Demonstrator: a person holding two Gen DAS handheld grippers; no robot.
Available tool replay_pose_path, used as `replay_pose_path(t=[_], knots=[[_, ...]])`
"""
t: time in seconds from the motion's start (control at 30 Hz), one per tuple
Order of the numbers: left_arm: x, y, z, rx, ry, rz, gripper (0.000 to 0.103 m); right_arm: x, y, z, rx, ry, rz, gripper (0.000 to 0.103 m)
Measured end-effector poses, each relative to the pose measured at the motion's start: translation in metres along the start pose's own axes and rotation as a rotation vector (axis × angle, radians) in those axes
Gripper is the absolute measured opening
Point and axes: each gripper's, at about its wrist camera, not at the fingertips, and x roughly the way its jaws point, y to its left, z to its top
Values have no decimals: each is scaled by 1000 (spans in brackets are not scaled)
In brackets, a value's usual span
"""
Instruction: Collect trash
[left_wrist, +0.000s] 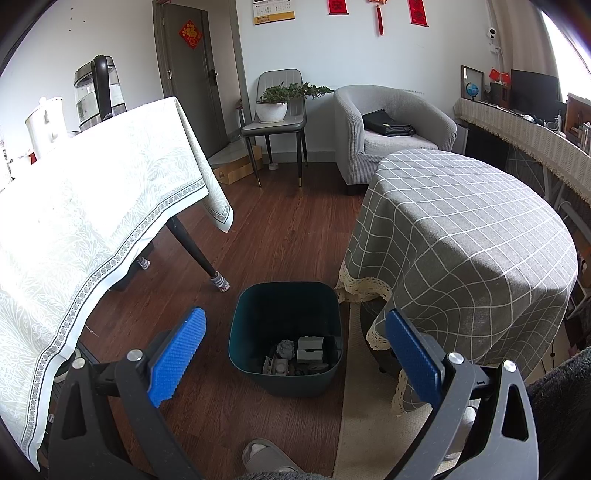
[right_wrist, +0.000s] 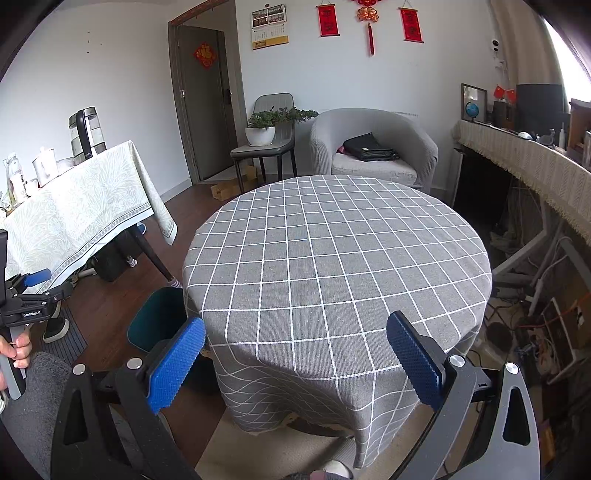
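The round table (right_wrist: 332, 258) with the gray checked cloth sits past the right gripper (right_wrist: 295, 363), whose jaws are wide apart and hold nothing. The dark bin (left_wrist: 284, 332) stands on the floor between the left gripper (left_wrist: 295, 363) jaws, also wide apart. Trash (left_wrist: 295, 356) lies inside it.

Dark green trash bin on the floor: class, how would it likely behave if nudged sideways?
The trash bin probably slides rather than tips: it looks squat and sits on smooth wood flooring. It is likely light, holding only crumpled paper and small scraps.
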Motion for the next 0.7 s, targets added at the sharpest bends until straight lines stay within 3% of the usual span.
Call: replay_pose_path(t=[0.7], knots=[[3, 4, -3, 5, 6, -9, 99, 1, 2, -2, -1, 3, -3, 100]])
